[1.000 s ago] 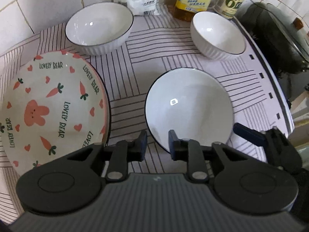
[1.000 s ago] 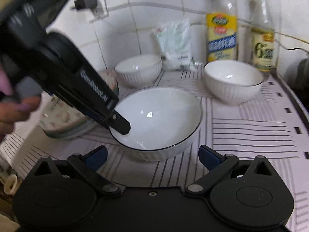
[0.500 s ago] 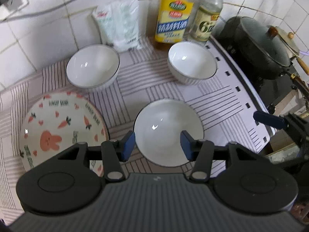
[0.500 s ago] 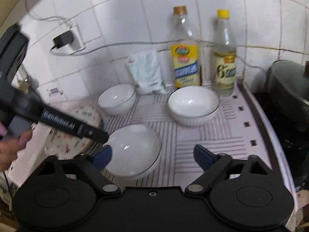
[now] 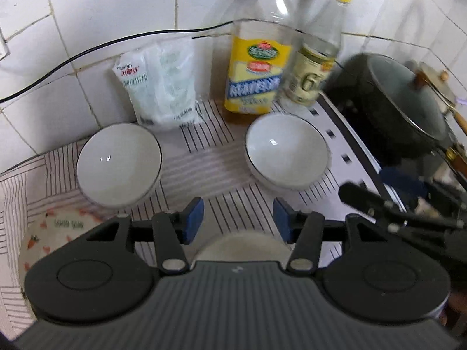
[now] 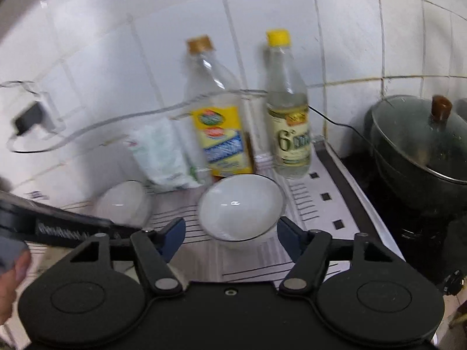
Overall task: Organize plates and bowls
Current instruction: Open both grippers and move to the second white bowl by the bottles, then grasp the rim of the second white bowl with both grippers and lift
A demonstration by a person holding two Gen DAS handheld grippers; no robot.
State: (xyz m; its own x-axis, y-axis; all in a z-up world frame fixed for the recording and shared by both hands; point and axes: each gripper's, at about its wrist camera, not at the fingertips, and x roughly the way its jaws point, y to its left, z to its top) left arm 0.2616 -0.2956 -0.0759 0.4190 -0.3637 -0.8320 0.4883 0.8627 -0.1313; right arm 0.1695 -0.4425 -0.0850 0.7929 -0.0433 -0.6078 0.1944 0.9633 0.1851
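Bowls and plate on a striped mat point(image 5: 216, 151), both grippers empty.
Pot point(image 5: 402, 110) at right; plate point(image 5: 58, 233) lower left; bowls point(image 5: 118, 164) point(image 5: 287, 151) mid-frame; left gripper point(image 5: 238, 223) released; right gripper point(image 6: 230, 233), just been closing, grasps nothing.

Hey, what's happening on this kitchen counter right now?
A person is tidying dishes with two handheld grippers. The left gripper and right gripper are both open and hold nothing. Two white bowls, the left bowl and the right bowl, sit apart on the striped mat. The carrot-print plate lies at the left.
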